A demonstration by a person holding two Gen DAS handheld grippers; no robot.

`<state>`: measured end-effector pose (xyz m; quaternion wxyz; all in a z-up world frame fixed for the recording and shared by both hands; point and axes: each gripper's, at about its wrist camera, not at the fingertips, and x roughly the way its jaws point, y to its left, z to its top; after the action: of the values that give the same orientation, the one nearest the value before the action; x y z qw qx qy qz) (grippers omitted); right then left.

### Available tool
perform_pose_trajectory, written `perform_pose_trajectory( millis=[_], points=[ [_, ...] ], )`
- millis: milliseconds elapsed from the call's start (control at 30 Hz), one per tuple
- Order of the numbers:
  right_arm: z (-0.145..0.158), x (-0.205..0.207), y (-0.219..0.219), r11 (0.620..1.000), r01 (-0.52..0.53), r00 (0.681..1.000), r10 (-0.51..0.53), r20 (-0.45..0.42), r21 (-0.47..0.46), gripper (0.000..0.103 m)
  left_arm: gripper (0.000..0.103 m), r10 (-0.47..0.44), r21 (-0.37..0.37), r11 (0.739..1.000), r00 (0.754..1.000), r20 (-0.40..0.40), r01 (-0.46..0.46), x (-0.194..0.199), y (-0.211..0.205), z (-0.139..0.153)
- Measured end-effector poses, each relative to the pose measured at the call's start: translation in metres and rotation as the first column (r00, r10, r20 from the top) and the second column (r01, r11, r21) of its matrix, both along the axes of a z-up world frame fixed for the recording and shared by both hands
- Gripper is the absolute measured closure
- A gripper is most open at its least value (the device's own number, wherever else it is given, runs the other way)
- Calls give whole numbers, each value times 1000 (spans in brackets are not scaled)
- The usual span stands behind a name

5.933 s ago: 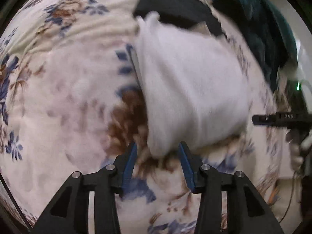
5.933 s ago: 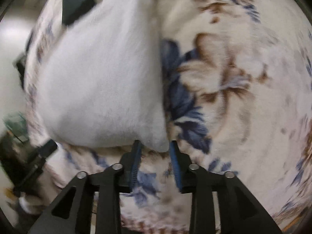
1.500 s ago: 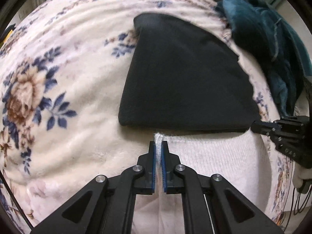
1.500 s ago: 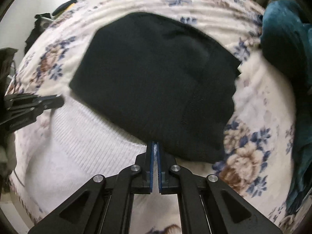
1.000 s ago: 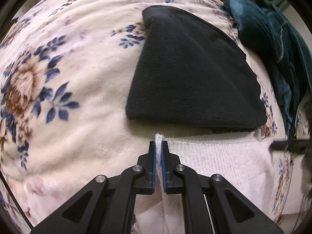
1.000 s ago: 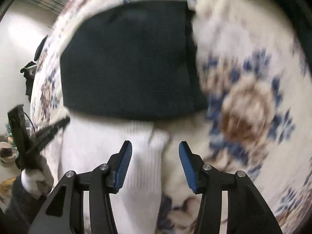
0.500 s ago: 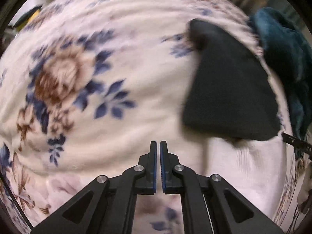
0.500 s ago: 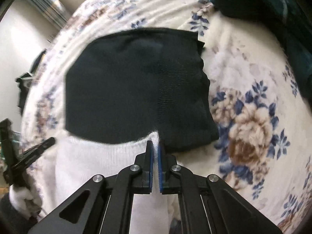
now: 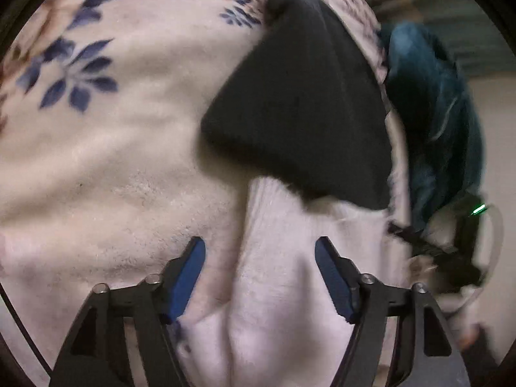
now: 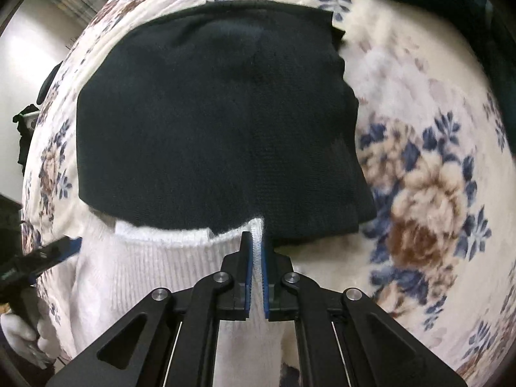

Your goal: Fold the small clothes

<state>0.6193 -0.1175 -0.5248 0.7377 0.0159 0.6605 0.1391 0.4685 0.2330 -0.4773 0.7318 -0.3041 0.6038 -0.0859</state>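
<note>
- Right gripper (image 10: 255,251): fingers (image 10: 246,258) nearly together, pinching the ribbed edge of the white knit garment (image 10: 135,277); a strip of white fabric shows between the blue pads.
- Left gripper (image 9: 259,271): jaws opening, blue pads well apart. A fold of the white knit garment (image 9: 274,290) lies between the fingers (image 9: 190,274), but the pads do not press on it (frame is motion-blurred, so the fine contact is hard to judge).
- White garment lies on the floral blanket (image 10: 429,174), nearest both cameras, with its far edge tucked under the near edge of the black garment (image 10: 213,122).
- Black garment (image 9: 300,109) lies flat on the blanket beyond the white one and overlaps it; in the right wrist view it fills most of the middle of the frame.
- Floral blanket (image 9: 96,129): cream pile with blue leaves and tan-brown flowers; it carries both garments.
- Teal cloth (image 9: 435,113) is bunched at the right edge of the left wrist view, just beside the black garment.
- The right gripper shows in the left wrist view at far right (image 9: 416,242), dark and blurred, with a green light on its body.
- The left gripper shows in the right wrist view at far left (image 10: 61,246), blue pad tip visible at the white garment's left edge; a white-gloved hand (image 10: 19,329) sits below it.
</note>
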Motion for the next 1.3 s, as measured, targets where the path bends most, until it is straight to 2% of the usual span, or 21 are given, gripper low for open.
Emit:
perform_pose_trajectory(
  millis=[33, 167, 267, 333, 467, 600, 667, 700, 733, 767, 833, 867, 933, 1067, 1100, 1133, 1167, 1200, 1233, 1267, 1300],
  points=[
    [0, -3, 1, 1000, -9, 1000, 9, 3, -14, 98, 99, -26, 58, 998, 1000, -2, 26, 0, -5, 2],
    [14, -14, 9, 998, -42, 996, 45, 71, -40, 99, 99, 14, 202, 979, 993, 121, -39, -15, 8, 39],
    [22, -18, 14, 997, -52, 991, 59, 116, -64, 99, 99, 60, 204, 976, 995, 85, -77, -25, 28, 28],
    [12, -13, 16, 996, -43, 994, 51, 94, -77, 99, 99, 54, 216, 975, 998, 24, -58, -24, 30, 9],
    [-8, -4, 22, 992, -35, 997, 42, 62, -125, 99, 98, 18, 257, 966, 1000, -9, -15, -15, 18, -3],
    [-10, -2, 29, 990, -43, 998, 48, 35, -133, 99, 94, 33, 200, 979, 999, -25, -27, -11, 20, 1],
    [-8, 1, 26, 997, -31, 999, 30, -12, -70, 94, 85, 64, 127, 990, 998, -27, -60, -16, 25, 8],
    [-6, 1, 20, 999, -22, 999, 21, -40, -35, 92, 62, 82, 120, 990, 996, -27, -79, -19, 28, 13],
    [-1, 0, 12, 1000, -8, 998, 9, -55, 7, 81, 37, 103, 109, 989, 995, -15, -101, -24, 33, 18],
    [6, -3, 2, 999, 8, 999, -5, -54, 41, 56, 29, 131, 87, 988, 991, 3, -131, -30, 39, 25],
    [19, -12, -19, 994, 37, 998, -33, -48, 104, 34, 27, 207, 26, 978, 978, 25, -207, -50, 53, 36],
    [22, -17, -28, 990, 52, 998, -45, -54, 132, 30, 27, 223, 4, 975, 975, 21, -223, -56, 56, 37],
    [23, -28, -44, 981, 88, 994, -74, -82, 171, 30, 27, 244, -37, 969, 970, -2, -244, -67, 57, 35],
    [-7, -59, -70, 944, 196, 965, -137, -224, 267, 30, 27, 201, -37, 978, 977, -70, -204, -85, 35, 16],
    [-19, -68, -71, 931, 220, 954, -143, -263, 291, 30, 32, 191, -30, 981, 978, -78, -194, -82, 25, 15],
    [-24, -75, -65, 924, 234, 948, -147, -283, 303, 36, 62, 182, -26, 983, 981, -61, -184, -84, 18, 16],
    [-31, -84, -58, 919, 237, 945, -143, -295, 314, 71, 80, 170, -17, 985, 984, -44, -171, -85, 14, 17],
    [-33, -89, -52, 922, 230, 947, -138, -291, 311, 96, 87, 160, 24, 987, 987, -29, -159, -86, 10, 20],
    [-33, -96, -49, 933, 227, 951, -152, -268, 279, 98, 95, 169, 62, 984, 986, 5, -169, -87, 10, 26],
    [-33, -101, -44, 937, 244, 952, -183, -246, 249, 99, 95, 172, 100, 980, 984, 36, -174, -87, 13, 30],
    [-32, -102, -43, 934, 272, 948, -219, -232, 231, 99, 95, 177, 114, 977, 984, 27, -179, -86, 17, 25]
  ],
)
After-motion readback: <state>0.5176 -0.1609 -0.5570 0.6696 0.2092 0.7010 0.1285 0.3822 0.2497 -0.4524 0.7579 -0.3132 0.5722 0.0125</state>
